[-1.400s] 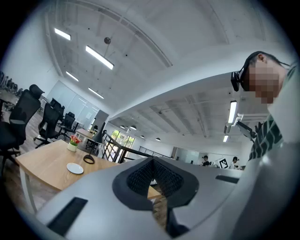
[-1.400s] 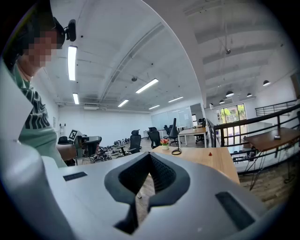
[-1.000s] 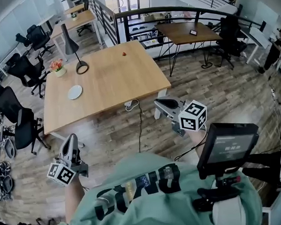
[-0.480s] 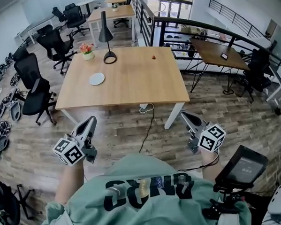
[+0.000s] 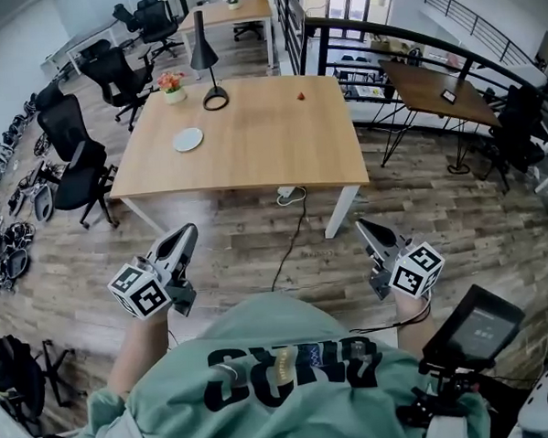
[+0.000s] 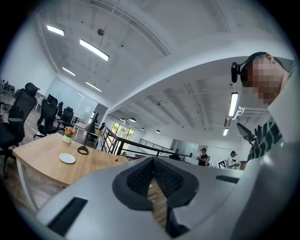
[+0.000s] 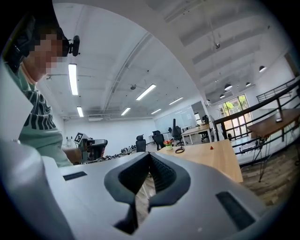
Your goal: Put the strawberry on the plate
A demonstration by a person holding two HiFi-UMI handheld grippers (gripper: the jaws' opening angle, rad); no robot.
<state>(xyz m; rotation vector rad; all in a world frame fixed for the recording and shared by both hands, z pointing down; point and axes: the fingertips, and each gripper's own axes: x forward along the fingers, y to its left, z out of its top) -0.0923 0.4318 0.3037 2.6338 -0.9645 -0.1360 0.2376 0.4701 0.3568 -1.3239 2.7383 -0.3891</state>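
Observation:
A small red strawberry (image 5: 301,97) lies near the far right edge of the wooden table (image 5: 253,164). A white plate (image 5: 187,139) sits on the table's left part, well apart from it. My left gripper (image 5: 188,230) and right gripper (image 5: 360,224) hang over the floor in front of the table, far short of both things. Both are shut and hold nothing. In the left gripper view the plate (image 6: 67,158) and strawberry (image 6: 116,159) show beyond the shut left gripper (image 6: 153,161). The right gripper view shows the strawberry (image 7: 211,147) past the shut right gripper (image 7: 150,155).
A black desk lamp (image 5: 207,72) and a flower pot (image 5: 169,87) stand at the table's far left. Black office chairs (image 5: 79,169) line the left side. A cable (image 5: 293,231) trails on the floor under the near edge. A railing (image 5: 402,42) and another table (image 5: 436,81) lie to the right.
The view has swung so the table is straight ahead. Both grippers now sit level, one at each side in front of me. Their jaws stay shut.

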